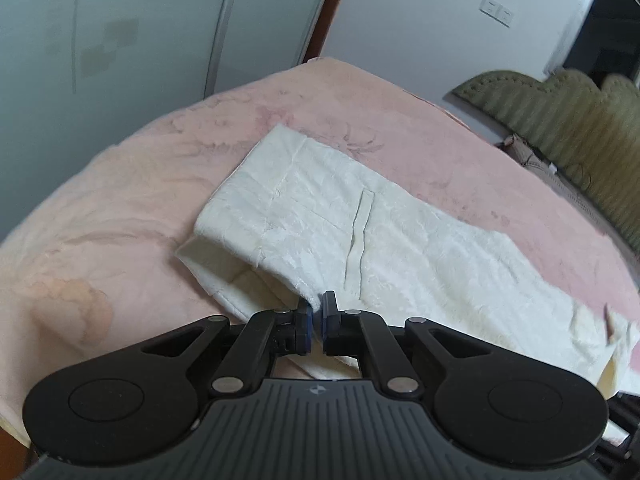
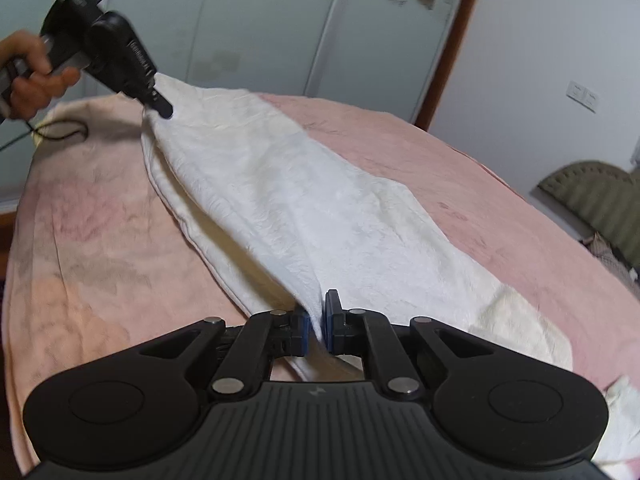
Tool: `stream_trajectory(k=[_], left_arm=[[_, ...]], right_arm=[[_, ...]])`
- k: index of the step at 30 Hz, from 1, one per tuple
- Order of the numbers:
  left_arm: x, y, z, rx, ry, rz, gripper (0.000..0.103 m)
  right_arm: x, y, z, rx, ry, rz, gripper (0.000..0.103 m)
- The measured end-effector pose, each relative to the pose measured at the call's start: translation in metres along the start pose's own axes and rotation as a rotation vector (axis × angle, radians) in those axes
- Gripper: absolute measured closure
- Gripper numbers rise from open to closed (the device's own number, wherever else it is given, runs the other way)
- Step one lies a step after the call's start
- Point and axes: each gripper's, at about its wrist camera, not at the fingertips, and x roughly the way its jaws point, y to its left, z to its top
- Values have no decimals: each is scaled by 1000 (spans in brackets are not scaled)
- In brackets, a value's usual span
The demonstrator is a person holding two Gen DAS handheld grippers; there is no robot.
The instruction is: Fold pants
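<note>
White textured pants (image 1: 360, 224) lie on a pink bed (image 1: 120, 200), with a pocket slit facing up. In the left wrist view my left gripper (image 1: 317, 312) is shut on the near edge of the fabric. In the right wrist view my right gripper (image 2: 317, 314) is shut on a pinched fold of the pants (image 2: 280, 208). From there the cloth stretches up and left, lifted off the bed, to the left gripper (image 2: 158, 106), which a hand (image 2: 28, 76) holds at the far end.
The pink bedspread (image 2: 460, 184) covers the whole bed. A green padded headboard (image 1: 568, 120) stands at the right. White wardrobe doors (image 2: 260, 32) and a wall with a switch plate (image 1: 496, 10) are behind. A black cable (image 2: 60, 132) lies on the bed's far left.
</note>
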Motion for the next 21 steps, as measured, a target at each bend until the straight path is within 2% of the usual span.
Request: stream_trajectory(k=[3,4,6,8,10,12,14,16,18,19,21], left_arm=[[23,6,-8,-28,44,24,91],[23,8,-11,-34,24,23,86],[18,1,-12,11,7,43,84],[10,-5,-14,56,-1,75,77],[-3,-4,-14,63,-12,98,72],[-18,-3,-11,51,-27,127,72],[-35,-11,-5,67,-77,174,72],[-50,-28,0,106,-151,191,72],[-58,-50,3,147,-205,140,72],[-57,-64,4,177,-208,91,67],[-44,-93,2,243,-157,-20,59]], right_arm=[[20,-1,-10,25,20,-6,96],[22,-2,-10,44,11,-12,96],[23,-5,-9,63,20,-13,94],[19,-9,-8,95,38,-7,91],[9,-15,-7,113,55,19,90],[-11,-27,-10,168,50,70,89],[-28,-47,-11,258,6,98,89],[-37,-64,-14,344,-49,51,89],[-29,-78,-15,399,-50,-10,89],[-21,-81,-17,415,-28,-25,89],[0,-82,-23,434,64,-30,89]])
